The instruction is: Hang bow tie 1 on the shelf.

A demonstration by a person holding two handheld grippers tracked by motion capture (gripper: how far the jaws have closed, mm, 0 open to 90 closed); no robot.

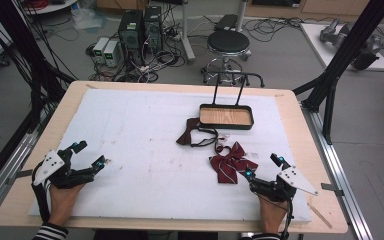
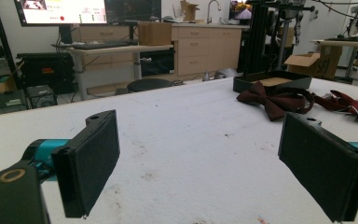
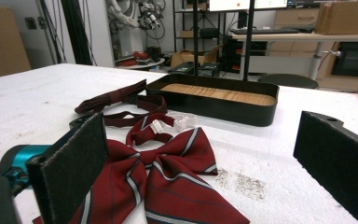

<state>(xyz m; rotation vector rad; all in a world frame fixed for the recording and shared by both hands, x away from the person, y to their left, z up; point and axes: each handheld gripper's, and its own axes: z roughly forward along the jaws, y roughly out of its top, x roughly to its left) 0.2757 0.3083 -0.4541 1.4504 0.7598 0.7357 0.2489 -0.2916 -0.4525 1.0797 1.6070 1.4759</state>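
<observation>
Two fabric bow ties lay on the table: one striped red bow tie point(image 1: 231, 163) toward five o'clock and one plain dark maroon bow tie point(image 1: 189, 132) near the centre. One black tray with a wooden floor and a tall wire handle point(image 1: 226, 117) stood toward one o'clock. Two grippers rested at seven and five o'clock.

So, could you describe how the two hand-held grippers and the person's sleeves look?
Each gripper, left and right, is black, with teal parts near the jaws and a grey three-cornered plate with small dark dots on top. Up close, the pads are flat, dark rectangles with a rough surface. A black cable trails by the left hand. The left sleeve is striped black and white.
</observation>
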